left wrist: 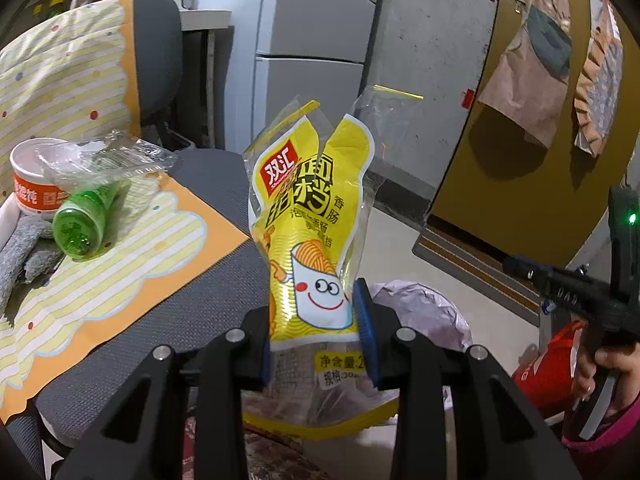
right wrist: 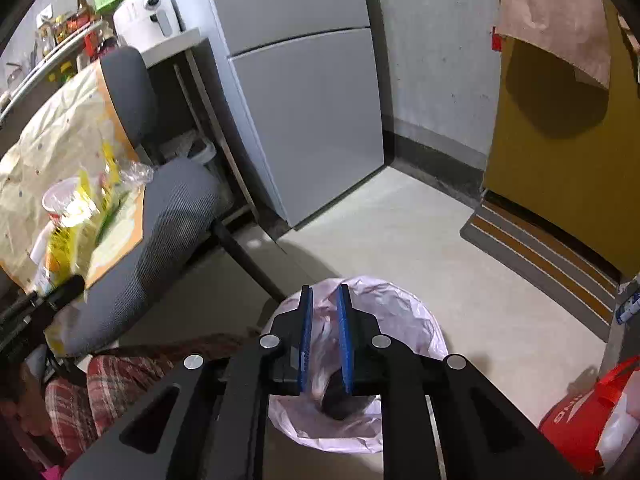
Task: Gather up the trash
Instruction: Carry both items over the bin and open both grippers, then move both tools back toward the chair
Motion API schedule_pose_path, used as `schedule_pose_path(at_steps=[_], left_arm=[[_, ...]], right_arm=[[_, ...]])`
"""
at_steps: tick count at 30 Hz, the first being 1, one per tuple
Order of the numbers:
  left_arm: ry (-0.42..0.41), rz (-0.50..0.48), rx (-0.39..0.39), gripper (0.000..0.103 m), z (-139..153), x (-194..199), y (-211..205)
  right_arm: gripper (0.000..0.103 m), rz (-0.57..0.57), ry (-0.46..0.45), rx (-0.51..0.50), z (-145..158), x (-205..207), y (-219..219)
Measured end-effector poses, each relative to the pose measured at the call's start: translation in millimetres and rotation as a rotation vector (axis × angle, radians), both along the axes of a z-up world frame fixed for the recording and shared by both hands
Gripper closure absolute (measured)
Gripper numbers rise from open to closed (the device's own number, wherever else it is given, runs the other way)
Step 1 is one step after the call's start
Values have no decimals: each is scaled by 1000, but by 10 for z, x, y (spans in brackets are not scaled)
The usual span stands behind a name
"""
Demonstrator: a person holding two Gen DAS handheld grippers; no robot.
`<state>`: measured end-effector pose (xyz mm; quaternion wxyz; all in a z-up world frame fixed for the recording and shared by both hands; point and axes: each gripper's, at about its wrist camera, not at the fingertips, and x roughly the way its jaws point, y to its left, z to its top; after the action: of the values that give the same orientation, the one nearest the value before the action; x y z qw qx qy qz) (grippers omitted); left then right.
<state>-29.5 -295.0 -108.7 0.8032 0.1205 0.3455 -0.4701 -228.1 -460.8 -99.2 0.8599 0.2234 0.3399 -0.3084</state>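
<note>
Black hand-held gripper (left wrist: pixel 318 324), blue pads (left wrist: pixel 365 316), silver screws; pink sleeve (left wrist: pixel 608 436)

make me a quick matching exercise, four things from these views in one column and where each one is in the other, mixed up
Things:
1. yellow wrapper
2. green bottle
3. trash bin
4. red bag

Places:
A. on the floor, right of the bin
B. lying on the striped paper on the chair
C. pinched in the left gripper
D. right under the right gripper

Pairs: 1-C, 2-B, 3-D, 4-A
</note>
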Motion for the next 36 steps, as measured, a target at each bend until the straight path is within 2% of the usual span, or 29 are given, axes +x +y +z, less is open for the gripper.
schedule_pose_path(at_steps=[7, 13, 16, 20, 23, 30, 36], left_arm=[[10, -86, -1, 71, -29, -151, -171], [38, -255, 16, 69, -119, -412, -547], [48, -316, 56, 64, -203, -514, -745], [52, -369, 91, 48, -308, -599, -947], [64, -386, 124, 33, -406, -623, -1058], [98, -363, 150, 30, -494, -528, -1035], [78, -313, 84, 30, -327, -411, -782]], right_arm=[[88, -17, -98, -30, 228, -127, -29], [88, -57, -156, -69, 396, -289, -105], [88, -83, -174, -71, 403, -376, -177], [88, -118, -180, -72, 389, -447, -273], [86, -134, -179, -62, 363, -489, -338], [84, -132, -169, -62, 356, -454, -325], [83, -103, -172, -80, 436, -373, -220]])
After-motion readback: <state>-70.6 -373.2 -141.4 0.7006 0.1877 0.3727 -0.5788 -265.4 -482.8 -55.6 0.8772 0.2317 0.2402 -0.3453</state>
